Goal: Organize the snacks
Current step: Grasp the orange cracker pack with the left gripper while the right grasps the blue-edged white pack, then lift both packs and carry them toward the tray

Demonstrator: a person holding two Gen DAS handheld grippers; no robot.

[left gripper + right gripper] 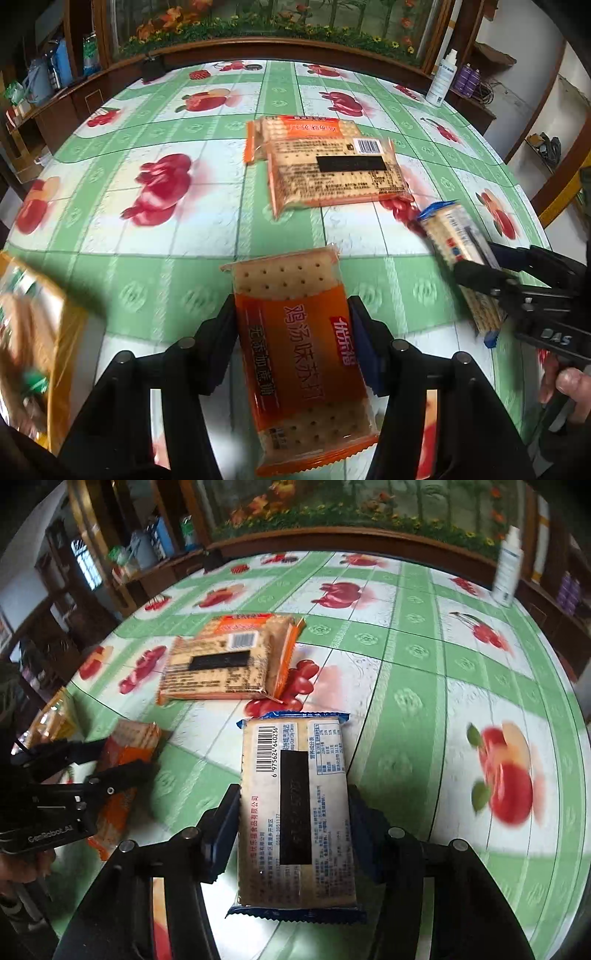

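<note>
My left gripper (293, 325) is shut on an orange cracker pack (299, 354) and holds it above the table; it also shows in the right wrist view (125, 775). My right gripper (293, 812) is shut on a blue-edged cracker pack (295, 812), label side up; the same pack shows in the left wrist view (458, 251) at the right. Two orange cracker packs (332, 173) lie stacked, overlapping, on the table ahead of both grippers, and show in the right wrist view (225, 664) too.
The table has a green and white fruit-print cloth (166, 229). A white spray bottle (441, 79) stands at the far right edge. A blurred yellow snack bag (33, 332) is at the near left. A wooden cabinet (258, 48) runs behind the table.
</note>
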